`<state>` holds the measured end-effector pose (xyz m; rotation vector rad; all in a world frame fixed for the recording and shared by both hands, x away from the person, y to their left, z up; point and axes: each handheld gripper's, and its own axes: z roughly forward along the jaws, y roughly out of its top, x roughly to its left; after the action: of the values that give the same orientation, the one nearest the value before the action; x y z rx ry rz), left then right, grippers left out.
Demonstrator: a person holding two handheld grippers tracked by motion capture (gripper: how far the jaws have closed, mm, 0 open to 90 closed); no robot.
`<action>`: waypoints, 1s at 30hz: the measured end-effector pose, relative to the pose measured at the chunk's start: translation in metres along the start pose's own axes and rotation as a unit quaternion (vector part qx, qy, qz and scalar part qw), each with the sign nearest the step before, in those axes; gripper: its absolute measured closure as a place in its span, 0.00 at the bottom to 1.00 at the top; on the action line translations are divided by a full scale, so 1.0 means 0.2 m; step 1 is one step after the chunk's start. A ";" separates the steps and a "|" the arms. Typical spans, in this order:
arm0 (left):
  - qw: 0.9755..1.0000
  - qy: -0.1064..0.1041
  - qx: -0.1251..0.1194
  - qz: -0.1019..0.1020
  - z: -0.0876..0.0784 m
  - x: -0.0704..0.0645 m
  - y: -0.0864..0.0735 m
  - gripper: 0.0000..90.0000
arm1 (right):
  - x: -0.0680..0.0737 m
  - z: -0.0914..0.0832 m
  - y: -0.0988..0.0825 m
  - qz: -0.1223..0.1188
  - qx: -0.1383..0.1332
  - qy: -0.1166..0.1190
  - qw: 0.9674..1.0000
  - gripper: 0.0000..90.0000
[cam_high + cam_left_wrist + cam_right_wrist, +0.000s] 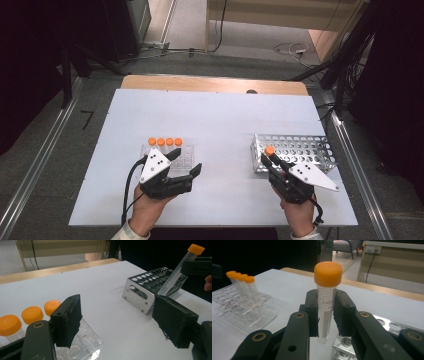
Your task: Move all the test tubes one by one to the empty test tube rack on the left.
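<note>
My right gripper is shut on a clear tube with an orange cap, held upright just above the near left corner of a perforated metal rack. From the left gripper view that tube leans over the metal rack. Several orange-capped tubes stand in a clear plastic rack. My left gripper hovers open over that clear rack's near side, with nothing between its pads.
The white table top has a wooden strip along its far edge. Between the two racks lies bare table. Cables and dark stands sit on the floor beyond the table.
</note>
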<state>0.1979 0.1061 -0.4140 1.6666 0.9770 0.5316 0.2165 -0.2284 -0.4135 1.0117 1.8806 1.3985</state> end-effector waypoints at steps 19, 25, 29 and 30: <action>0.999 -0.038 -0.005 0.019 0.01 -0.10 0.00 0.28 | 0.29 0.11 -0.09 -0.047 0.051 0.089 0.994 0.80; 0.997 -0.069 0.003 0.037 0.03 -0.15 -0.02 0.36 | 0.38 0.15 -0.12 -0.059 0.066 0.114 0.990 0.80; 0.995 -0.084 0.005 0.044 0.05 -0.18 -0.03 0.46 | 0.41 0.16 -0.12 -0.063 0.069 0.124 0.988 0.80; 0.995 -0.085 0.003 0.046 0.05 -0.18 -0.03 0.49 | 0.42 0.16 -0.12 -0.061 0.070 0.126 0.988 0.80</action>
<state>0.1825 0.0709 -0.4182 1.7388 0.7817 0.4393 0.1912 -0.1447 -0.4472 0.7975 2.2120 1.3899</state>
